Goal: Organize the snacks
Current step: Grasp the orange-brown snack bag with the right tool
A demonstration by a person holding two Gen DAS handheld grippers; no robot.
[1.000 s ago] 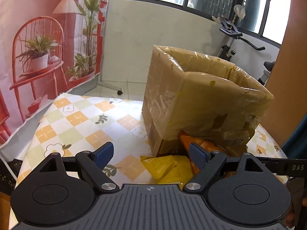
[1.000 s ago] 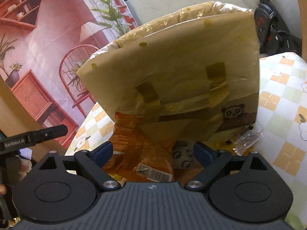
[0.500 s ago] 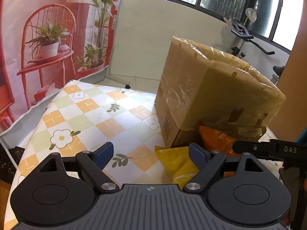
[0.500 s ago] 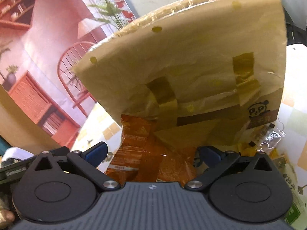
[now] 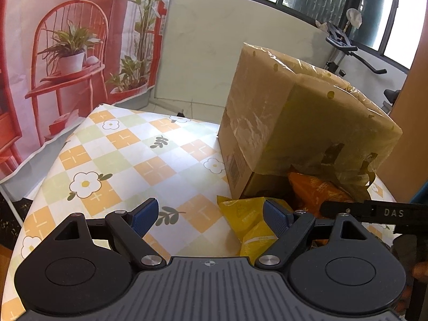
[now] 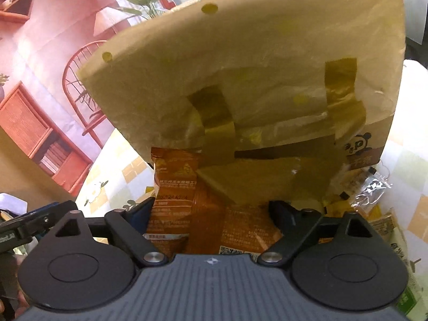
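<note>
A tall cardboard box (image 5: 289, 123) lined with a yellowish plastic bag stands on the tablecloth; it fills the right wrist view (image 6: 254, 85). An orange snack bag (image 6: 187, 203) leans against its front and shows in the left wrist view (image 5: 313, 190). A yellow snack bag (image 5: 248, 219) lies in front of the box. My left gripper (image 5: 211, 215) is open and empty, above the cloth beside the yellow bag. My right gripper (image 6: 211, 214) is open, its fingers on either side of the orange bag; I cannot tell whether they touch it.
The table has a checked flower tablecloth (image 5: 120, 155). A clear wrapper (image 6: 374, 190) and more packets (image 6: 388, 224) lie right of the box. The right gripper's body (image 5: 374, 212) shows at the left view's right edge. An exercise bike (image 5: 347, 50) stands behind.
My right gripper has moved in closer to the box, so the orange bag now sits between its fingers. My left gripper has drawn back and left, showing more tablecloth.
</note>
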